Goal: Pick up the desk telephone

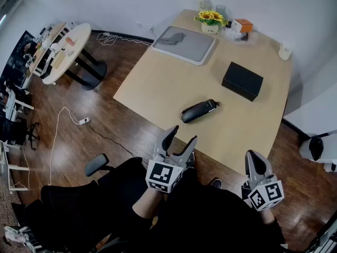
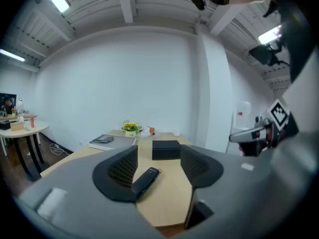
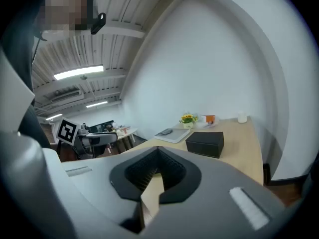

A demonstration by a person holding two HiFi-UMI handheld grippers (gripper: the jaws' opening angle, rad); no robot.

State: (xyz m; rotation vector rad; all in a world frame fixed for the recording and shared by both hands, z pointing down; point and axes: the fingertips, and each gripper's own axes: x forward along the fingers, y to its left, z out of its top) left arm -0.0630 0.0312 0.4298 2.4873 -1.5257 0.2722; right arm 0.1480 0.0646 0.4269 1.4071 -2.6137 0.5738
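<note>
The black telephone handset (image 1: 199, 110) lies slantwise on the light wooden desk (image 1: 158, 88), near its front edge. My left gripper (image 1: 182, 136) hovers open just in front of that edge, a short way below the handset and apart from it. In the left gripper view the handset (image 2: 145, 180) lies on the desk ahead, seen between the spread jaws of the left gripper (image 2: 158, 156). My right gripper (image 1: 251, 155) is shut and empty, off the desk's front right edge. In its own view the right gripper (image 3: 157, 151) has its jaw tips together.
A black box (image 1: 242, 80) sits behind the handset on the desk. A grey tray (image 1: 184, 44), yellow flowers (image 1: 210, 19), an orange box (image 1: 243, 25) and a white cup (image 1: 285, 51) stand at the far end. A round white table (image 1: 66, 49) and a floor cable (image 1: 83, 121) are at the left.
</note>
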